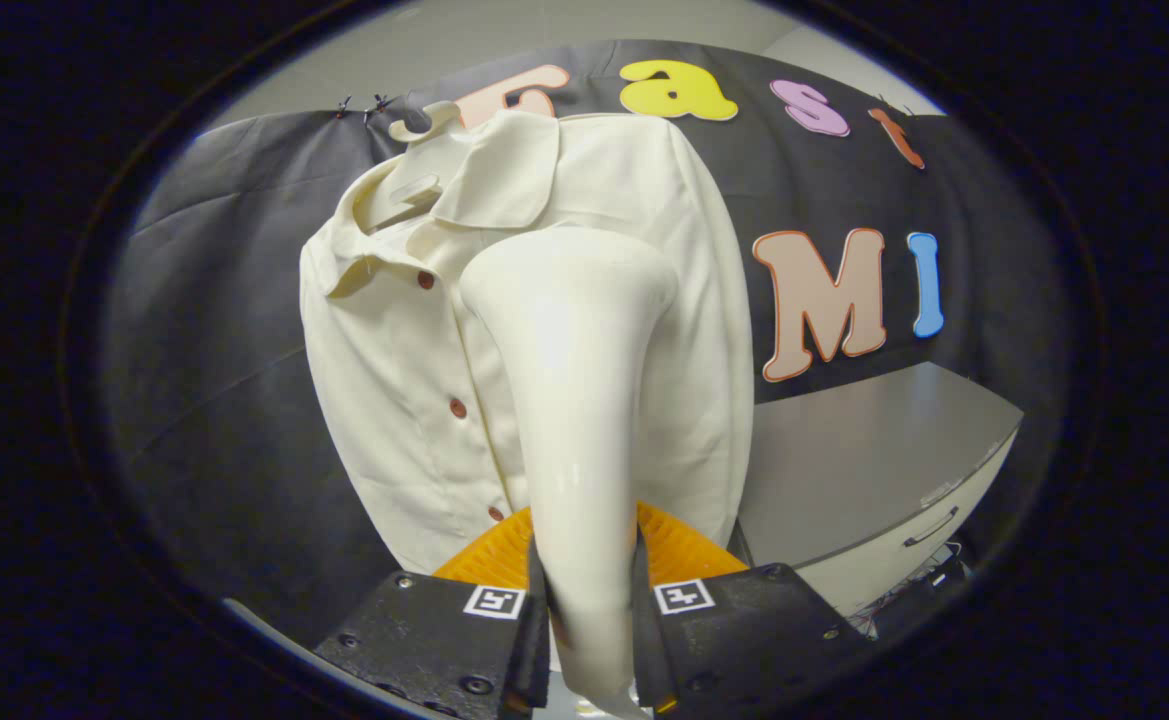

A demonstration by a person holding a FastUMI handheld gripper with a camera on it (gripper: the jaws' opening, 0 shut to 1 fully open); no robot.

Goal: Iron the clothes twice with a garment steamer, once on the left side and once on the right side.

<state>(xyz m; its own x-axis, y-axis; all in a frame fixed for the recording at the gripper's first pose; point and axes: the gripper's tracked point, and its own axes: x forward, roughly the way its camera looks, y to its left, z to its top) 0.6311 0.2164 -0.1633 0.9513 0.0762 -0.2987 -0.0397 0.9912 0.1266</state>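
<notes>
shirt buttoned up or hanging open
Buttoned: the shirt hangs closed on its hanger, beyond the steamer the gripper clamps.

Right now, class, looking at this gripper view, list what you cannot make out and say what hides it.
- The steamer, clamped by the gripper, covers part of the shirt front, right of the buttons.
- The steamer's face points away, so contact with the cloth is unclear, and steam cannot be judged.
- The shirt hem is hidden behind the fingers.
- The hanger is mostly inside the collar.
- The cabinet is cut off by the view's edge.
</notes>
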